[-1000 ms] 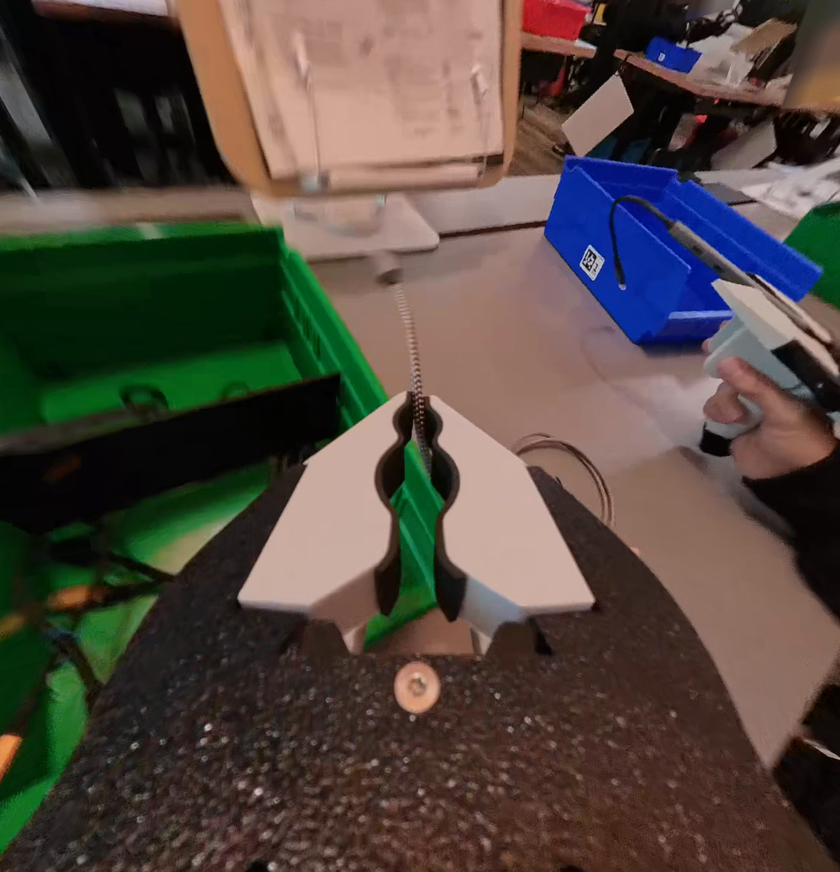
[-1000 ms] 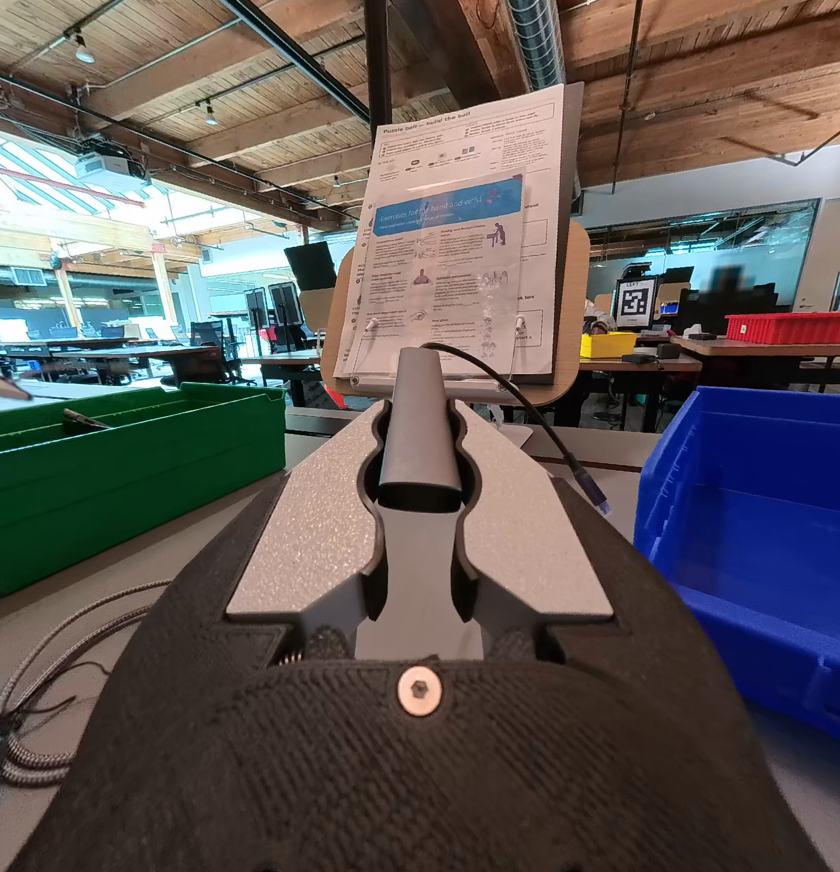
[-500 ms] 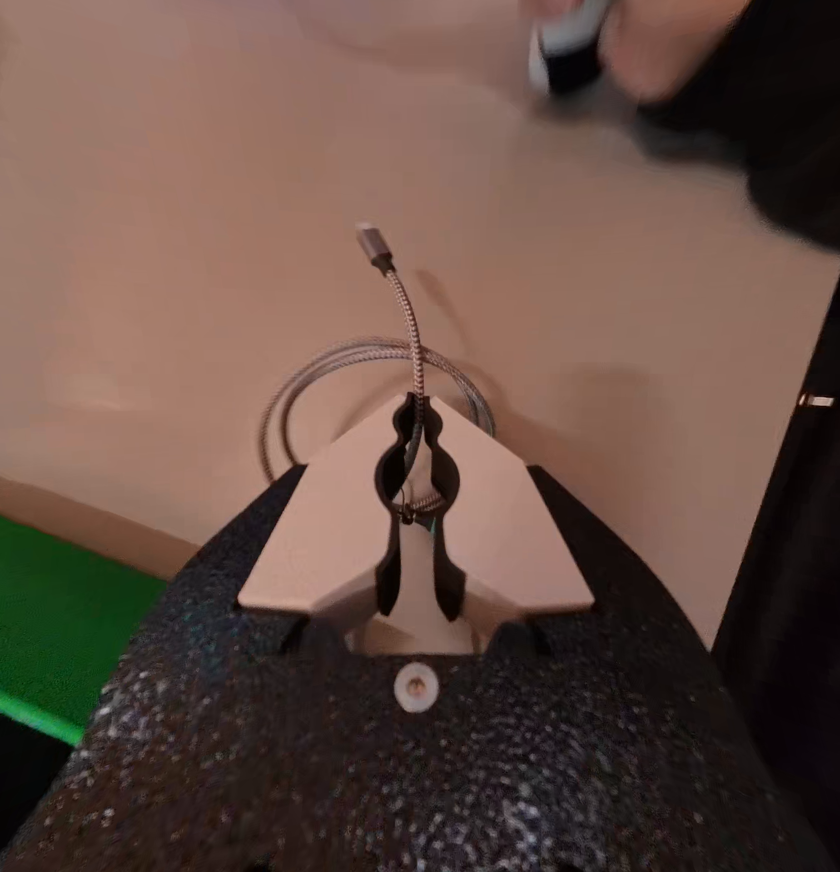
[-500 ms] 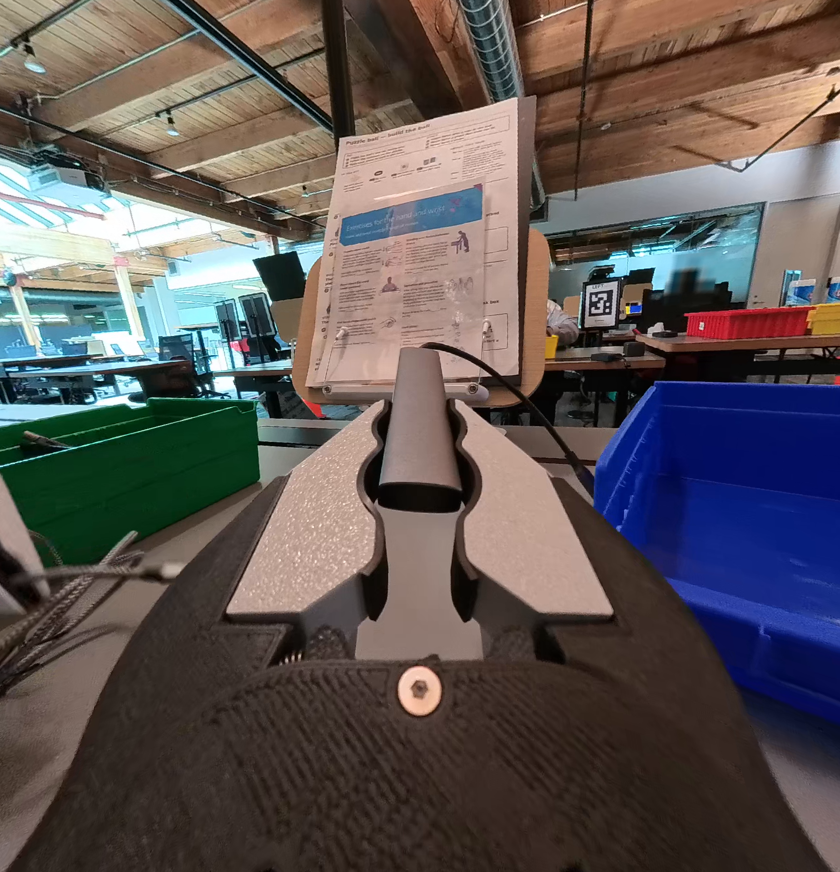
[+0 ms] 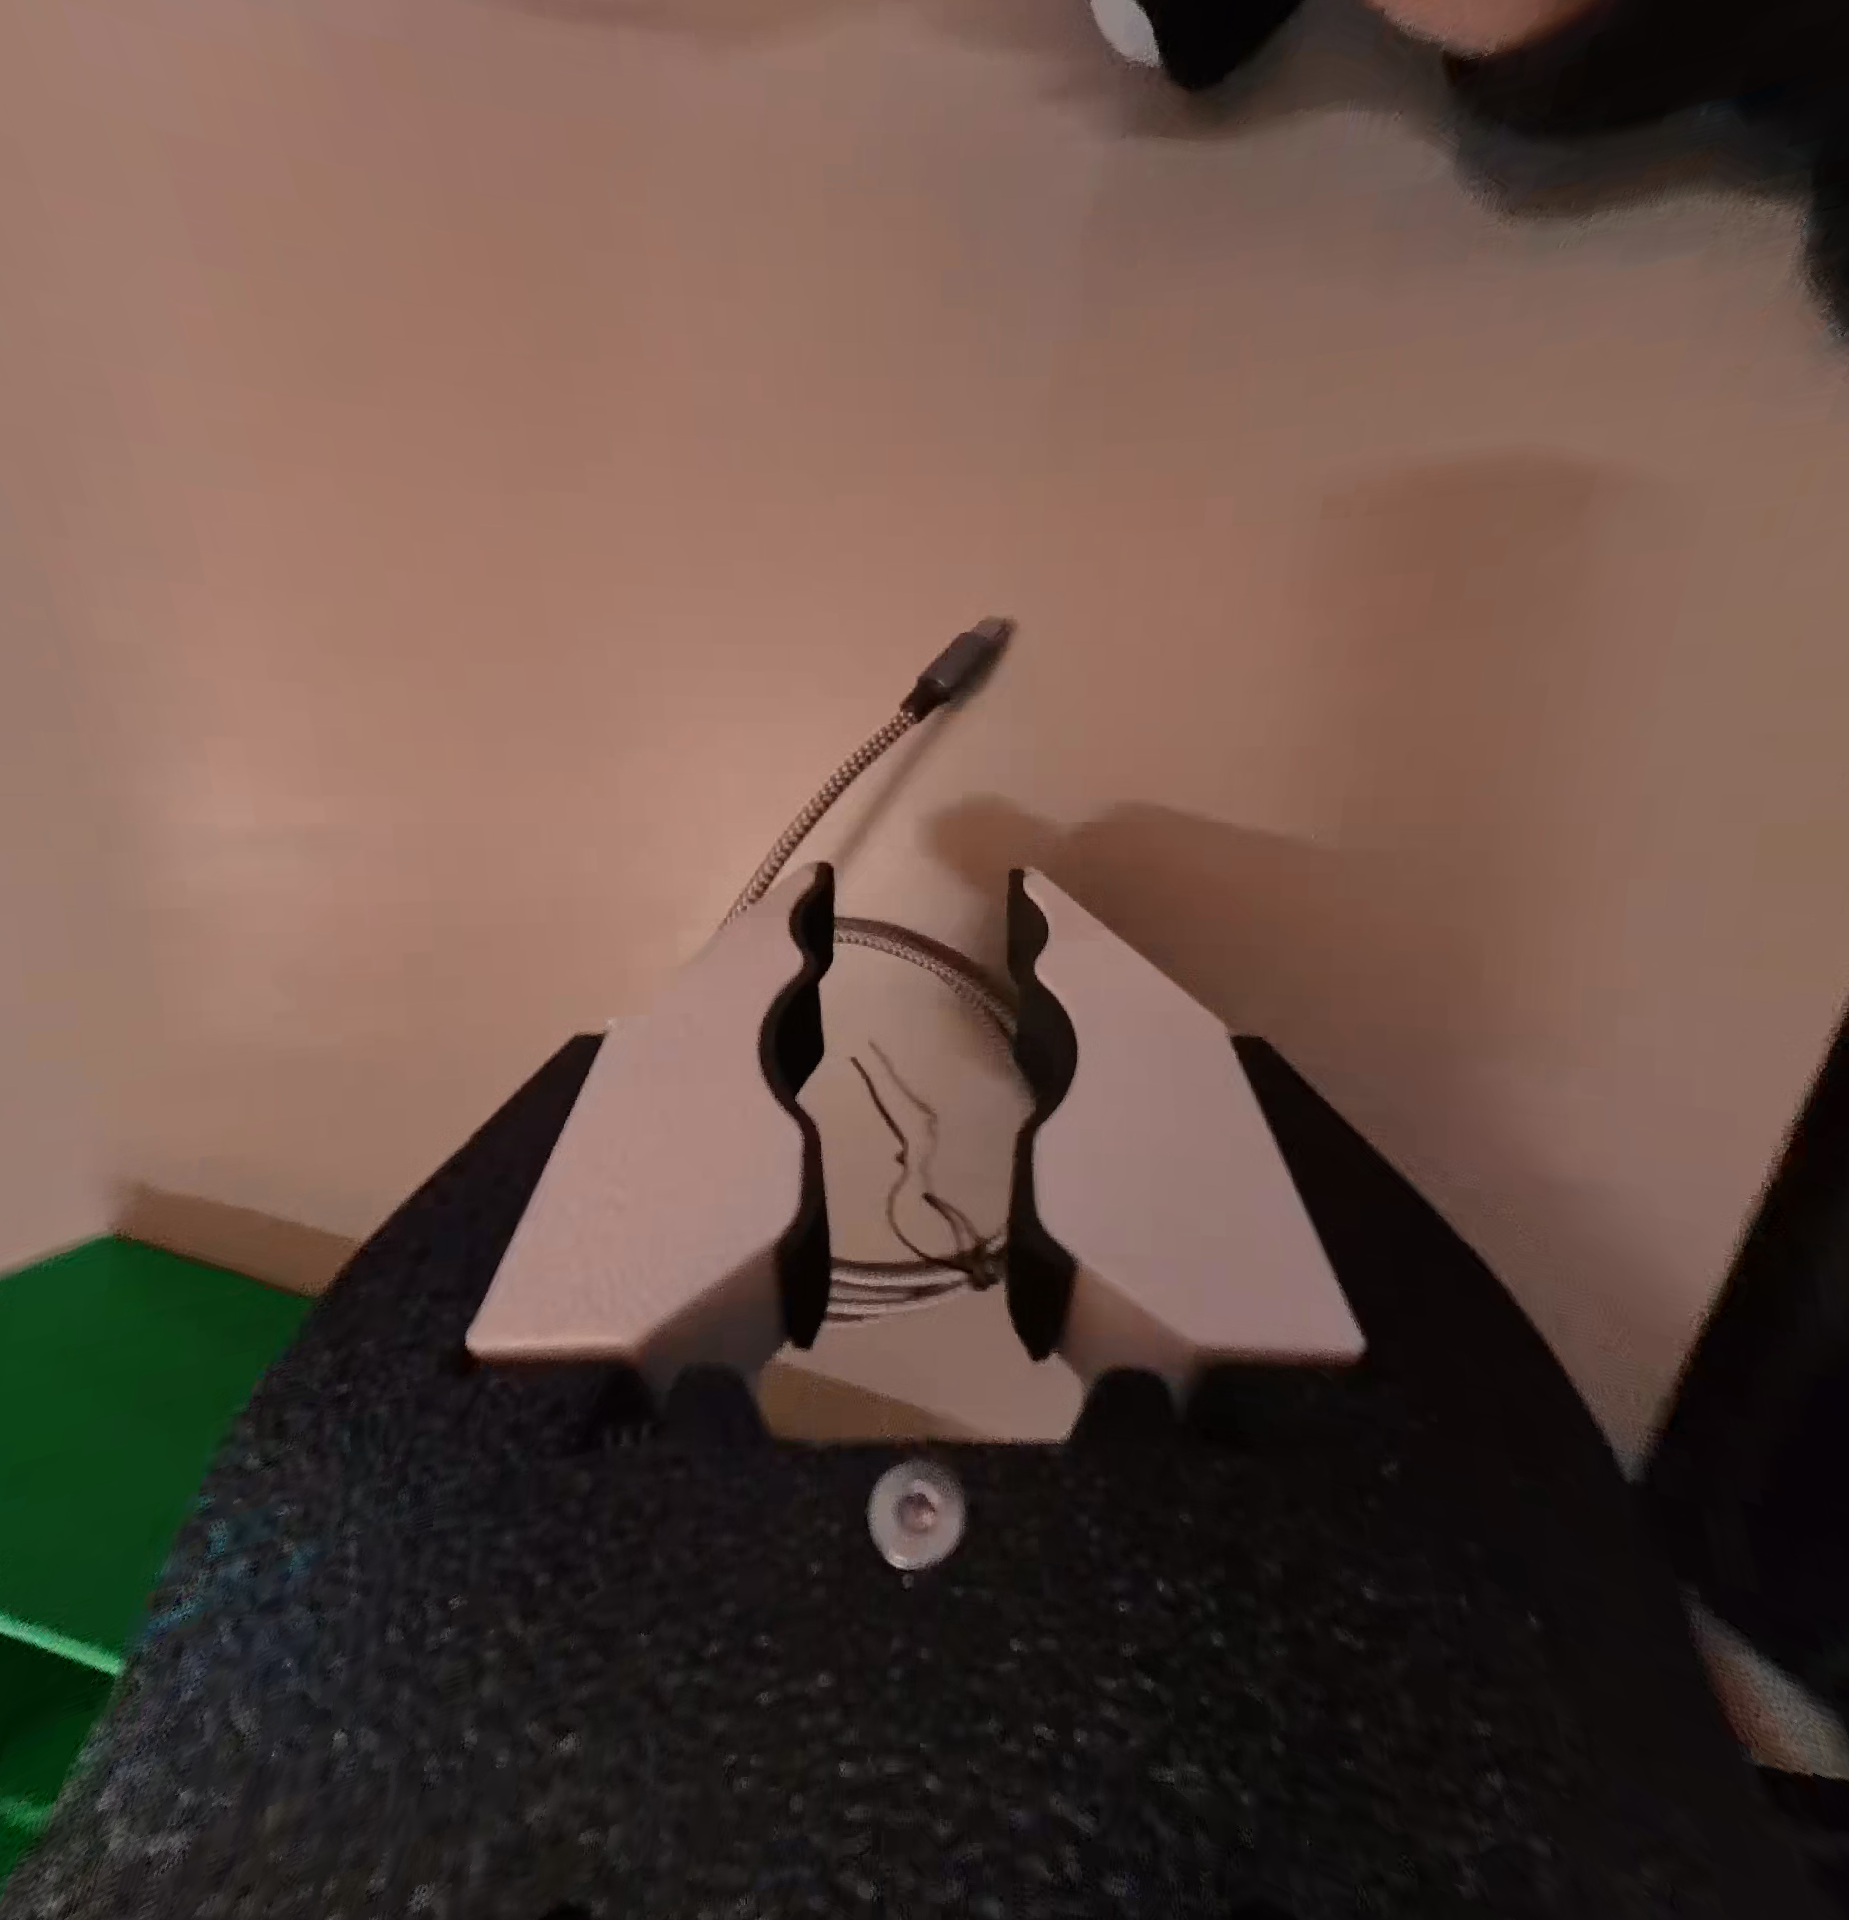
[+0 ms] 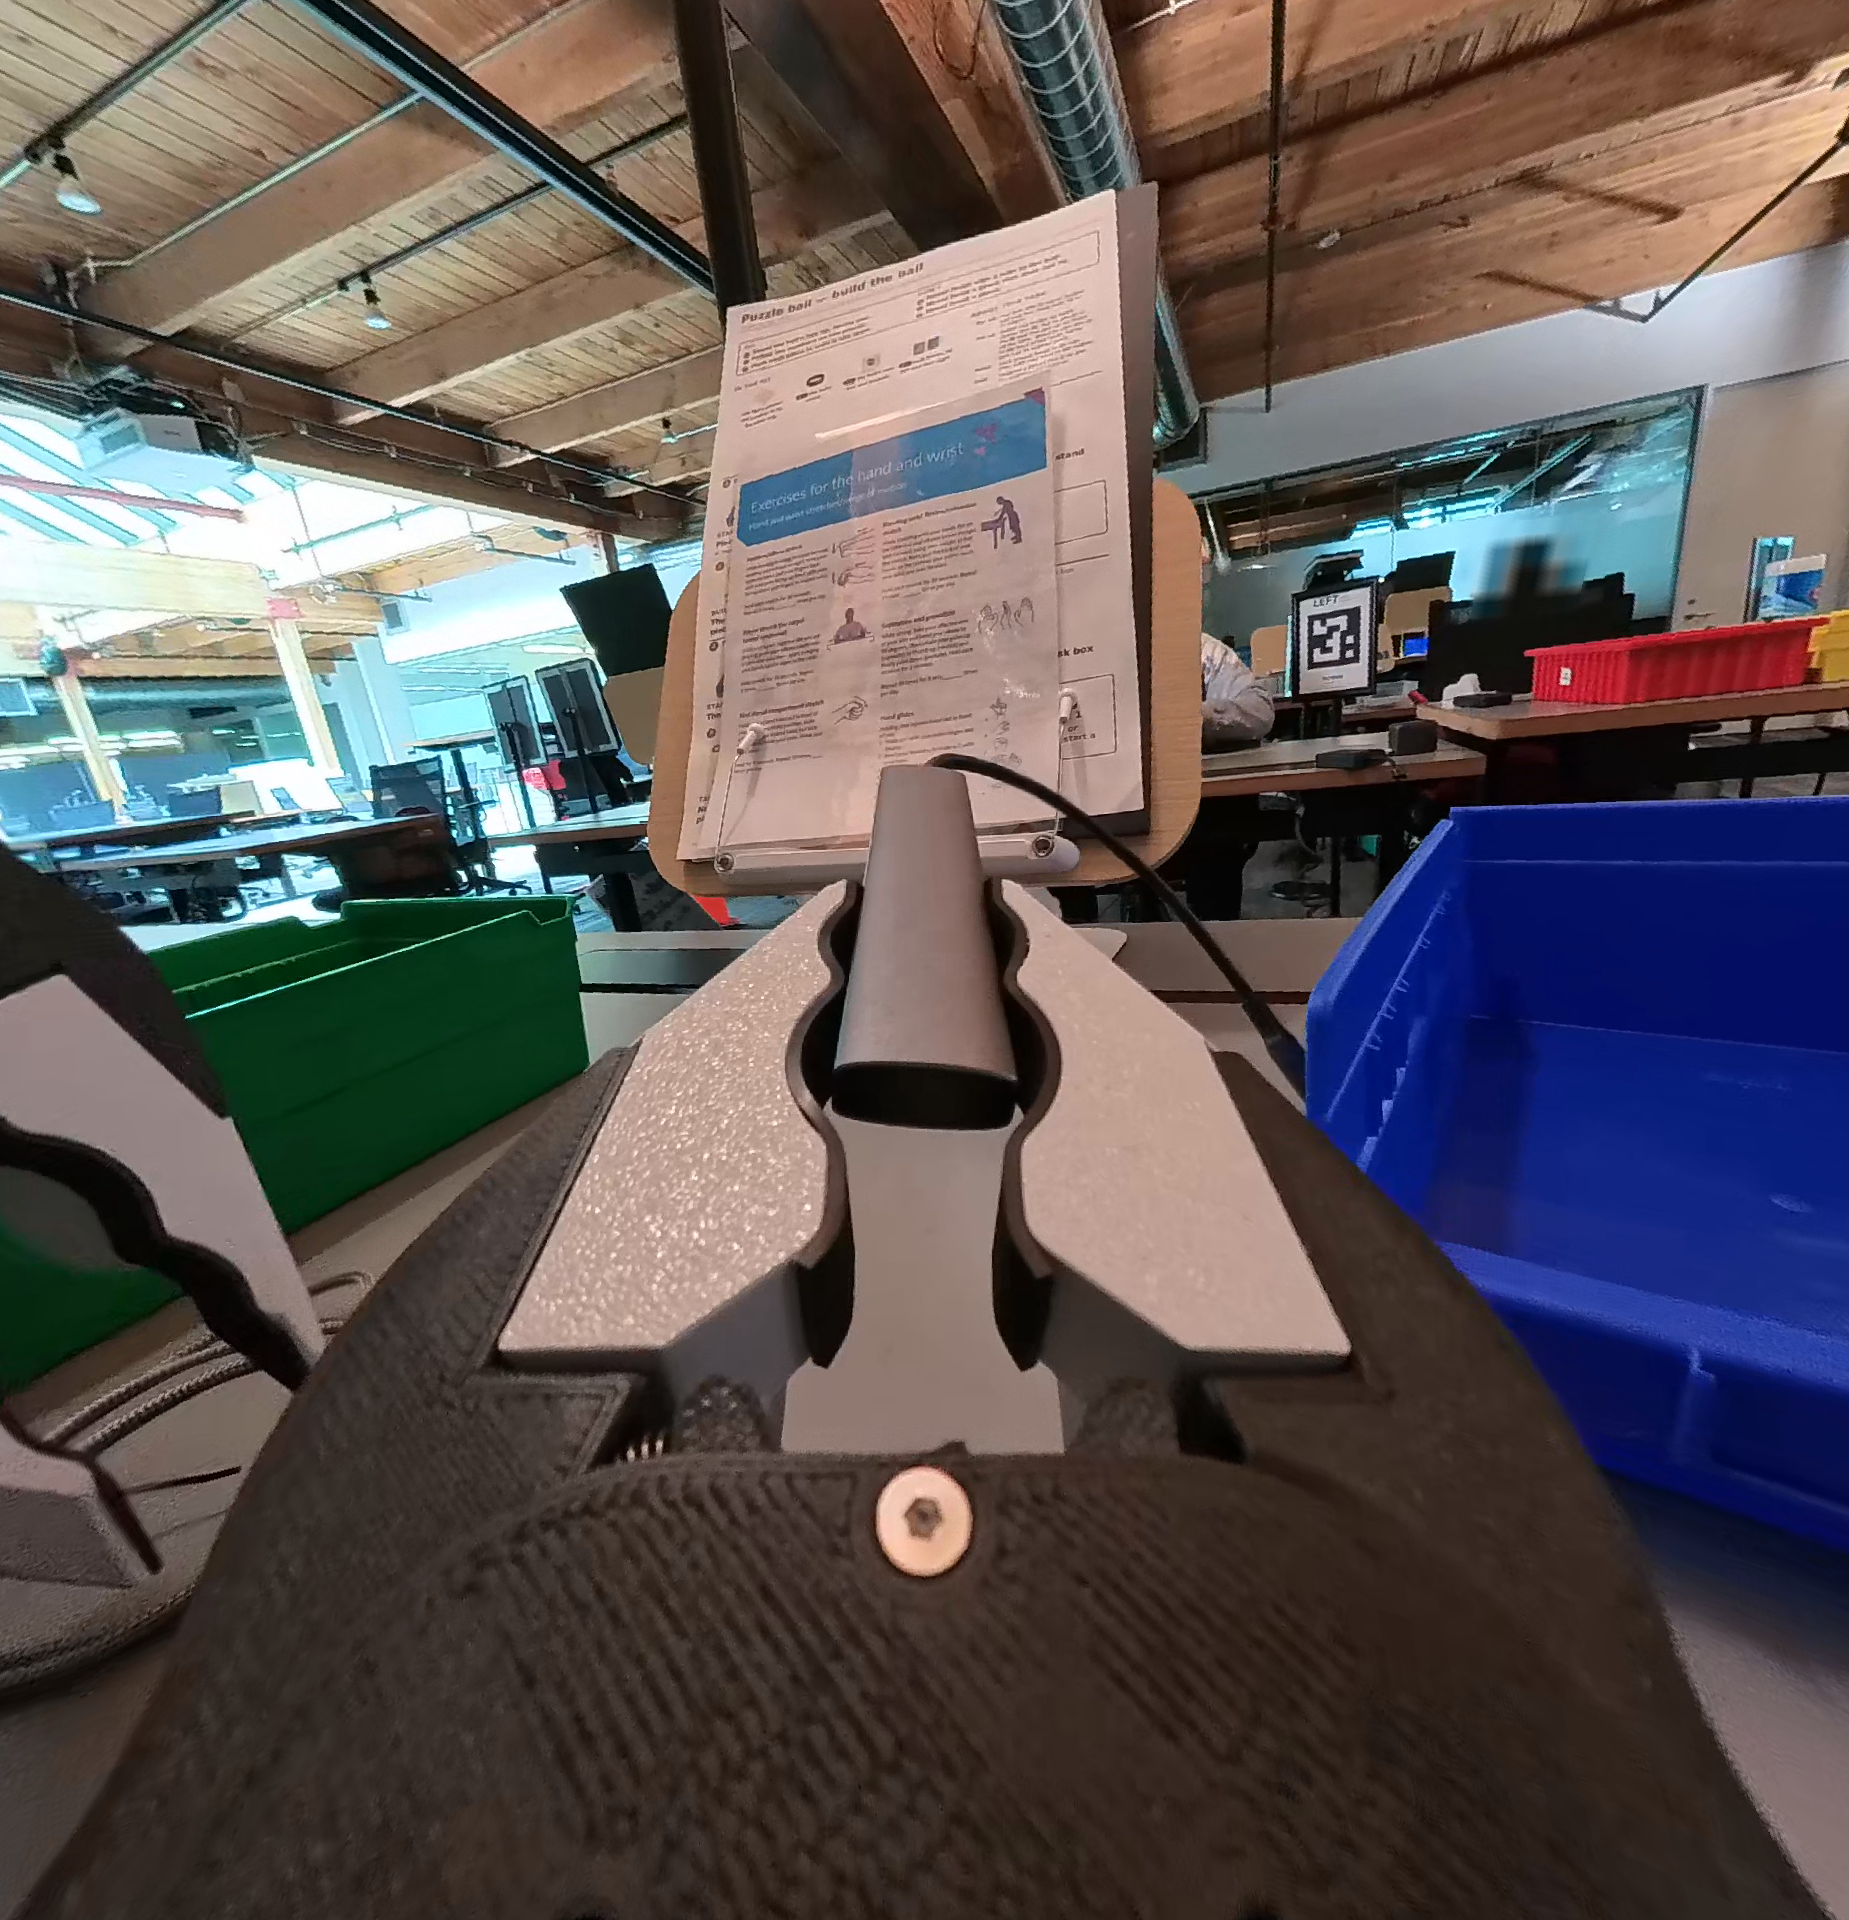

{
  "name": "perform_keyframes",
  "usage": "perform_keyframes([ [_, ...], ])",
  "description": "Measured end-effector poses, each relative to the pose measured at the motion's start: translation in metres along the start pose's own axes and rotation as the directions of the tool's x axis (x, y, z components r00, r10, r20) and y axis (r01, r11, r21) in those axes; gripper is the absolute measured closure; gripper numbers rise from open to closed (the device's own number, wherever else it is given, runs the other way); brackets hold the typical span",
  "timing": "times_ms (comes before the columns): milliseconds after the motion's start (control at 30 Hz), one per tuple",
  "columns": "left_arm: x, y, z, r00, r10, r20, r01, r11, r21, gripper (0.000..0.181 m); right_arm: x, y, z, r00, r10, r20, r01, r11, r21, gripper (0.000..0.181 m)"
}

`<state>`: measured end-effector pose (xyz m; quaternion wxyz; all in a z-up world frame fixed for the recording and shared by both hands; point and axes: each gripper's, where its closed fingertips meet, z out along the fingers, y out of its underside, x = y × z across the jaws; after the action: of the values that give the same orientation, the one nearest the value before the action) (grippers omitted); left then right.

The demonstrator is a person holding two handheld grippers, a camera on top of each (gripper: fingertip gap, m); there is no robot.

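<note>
My left gripper (image 5: 920, 883) is open and points down at the tan table (image 5: 484, 520). A coiled grey braided cable (image 5: 899, 1273) lies on the table under and between its fingers. The cable's end with a grey plug (image 5: 961, 665) sticks out beyond the fingertips. My right gripper (image 6: 925, 899) is shut on a grey metal bar-shaped adapter (image 6: 925, 966) that has a thin black cord (image 6: 1159, 883) running off to the right. The left gripper (image 6: 78, 1143) also shows at the left edge of the right wrist view, with the braided cable (image 6: 172, 1382) below it.
A green bin (image 6: 380, 1029) stands at the left and shows at the lower left of the left wrist view (image 5: 68, 1351). A blue bin (image 6: 1626, 1143) stands close on the right. A wooden stand with printed sheets (image 6: 930, 582) stands behind. A dark sleeve (image 5: 1782, 156) is at the upper right. Left tips to right tips: about 20 centimetres.
My left gripper tilted down over the table, opened and let go of the braided cable, which now lies on the table. My right gripper kept hold of the adapter and shifted slightly.
</note>
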<state>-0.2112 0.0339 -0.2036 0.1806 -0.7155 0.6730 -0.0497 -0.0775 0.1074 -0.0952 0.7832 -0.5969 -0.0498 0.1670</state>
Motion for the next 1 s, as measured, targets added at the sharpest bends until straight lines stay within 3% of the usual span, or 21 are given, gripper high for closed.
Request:
perform_keyframes([
  [33, -0.001, -0.001, 0.004, 0.997, 0.072, 0.021, -0.072, 0.997, 0.001, 0.151, -0.001, 0.000, 0.000, 1.000, -0.001, 0.002, 0.001, 1.000, 0.000, 0.158],
  [133, -0.003, -0.013, 0.011, 0.973, 0.220, 0.076, -0.225, 0.972, 0.067, 0.149, -0.001, 0.000, 0.000, 1.000, 0.000, 0.005, 0.000, 1.000, 0.000, 0.158],
  [267, -0.001, -0.041, 0.003, 0.983, 0.183, -0.015, -0.174, 0.954, 0.246, 0.145, 0.000, 0.001, 0.000, 1.000, 0.009, 0.005, -0.009, 1.000, -0.003, 0.158],
  [400, -0.008, -0.023, 0.019, 0.972, 0.167, -0.162, -0.150, 0.982, 0.114, 0.137, -0.002, 0.002, 0.001, 1.000, 0.008, 0.014, -0.007, 1.000, -0.010, 0.158],
  [500, -0.007, -0.016, 0.031, 0.960, 0.147, -0.239, -0.136, 0.989, 0.062, 0.147, -0.004, 0.003, 0.001, 1.000, 0.010, 0.024, -0.010, 1.000, -0.017, 0.158],
  [700, 0.009, -0.023, 0.040, 0.930, 0.052, -0.365, -0.007, 0.992, 0.123, 0.169, -0.005, 0.003, 0.002, 0.999, 0.024, 0.039, -0.024, 1.000, -0.020, 0.158],
  [900, 0.020, -0.022, 0.034, 0.885, -0.065, -0.460, 0.155, 0.975, 0.161, 0.176, -0.008, 0.005, 0.002, 0.999, 0.008, 0.047, -0.007, 1.000, -0.026, 0.158],
  [1000, 0.017, -0.028, 0.024, 0.879, -0.113, -0.463, 0.248, 0.938, 0.243, 0.178, -0.009, 0.005, 0.002, 0.999, 0.010, 0.053, -0.009, 1.000, -0.027, 0.158],
])
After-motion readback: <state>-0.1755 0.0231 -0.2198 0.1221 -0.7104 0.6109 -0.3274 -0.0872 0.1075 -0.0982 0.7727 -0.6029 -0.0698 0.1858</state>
